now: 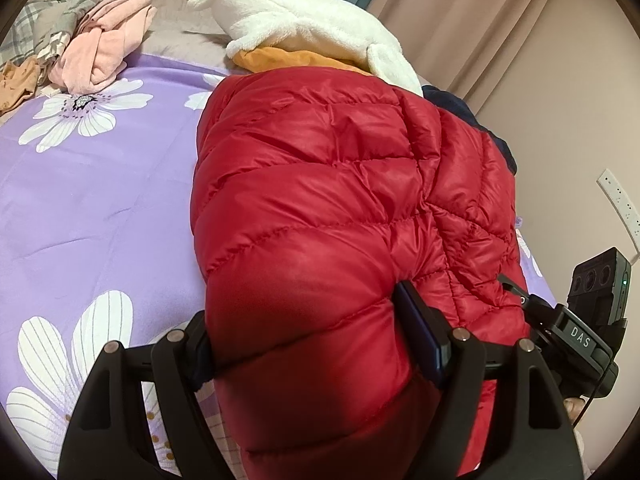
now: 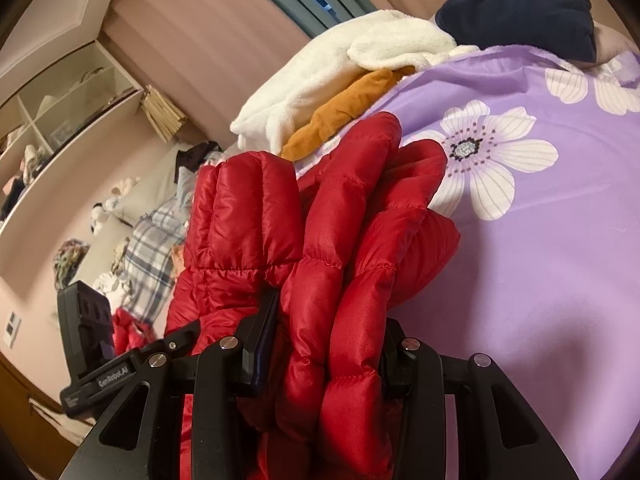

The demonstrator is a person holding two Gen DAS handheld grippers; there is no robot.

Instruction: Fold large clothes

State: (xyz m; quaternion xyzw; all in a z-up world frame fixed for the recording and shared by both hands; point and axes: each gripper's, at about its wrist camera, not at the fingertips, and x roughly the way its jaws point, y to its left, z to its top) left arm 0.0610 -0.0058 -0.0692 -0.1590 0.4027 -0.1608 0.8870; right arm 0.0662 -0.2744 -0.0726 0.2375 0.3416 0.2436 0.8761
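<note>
A red quilted down jacket [image 1: 320,184] lies bunched on the purple flowered bed cover [image 1: 88,200]. My left gripper [image 1: 304,344] is shut on a thick fold of its near end; the jacket fills the space between the fingers. In the right wrist view my right gripper [image 2: 324,344] is shut on several gathered layers of the same red jacket [image 2: 320,240], lifted above the bed cover [image 2: 540,260]. The right gripper's body [image 1: 588,320] shows at the right edge of the left wrist view.
A white fleece garment [image 1: 304,28] on an orange one [image 1: 288,60] lies past the jacket, with a navy garment [image 2: 516,16] nearby. Pink and plaid clothes [image 1: 100,48] are piled at the far left. Curtains, a wall and shelves [image 2: 60,100] surround the bed.
</note>
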